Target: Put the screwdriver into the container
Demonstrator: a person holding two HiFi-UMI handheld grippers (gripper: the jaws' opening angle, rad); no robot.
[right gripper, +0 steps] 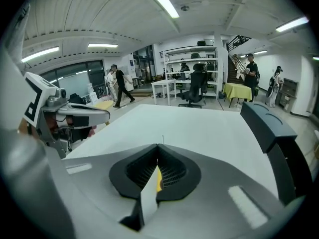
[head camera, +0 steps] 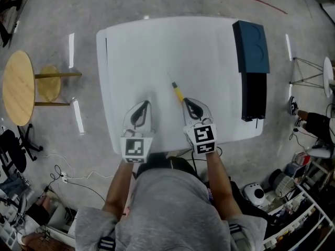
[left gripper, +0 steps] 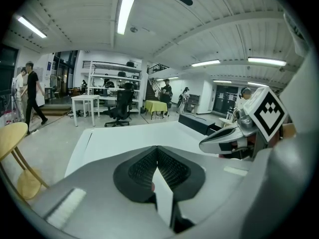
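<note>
We note clenched, empty fingers on the left gripper and right gripper, both near the yellow-handled screwdriver; the dark blue container is well to its right.

The counter is bare across its far and left parts, so there is wide room to sweep over it. The one tall thing is the dark container along the right edge, and a flat path runs open from the middle towards it. The screwdriver lies low just beyond the right hand-held gripper. The left hand-held gripper sits beside it with a gap between them. A wooden stool stands off to the left on the floor.
</note>
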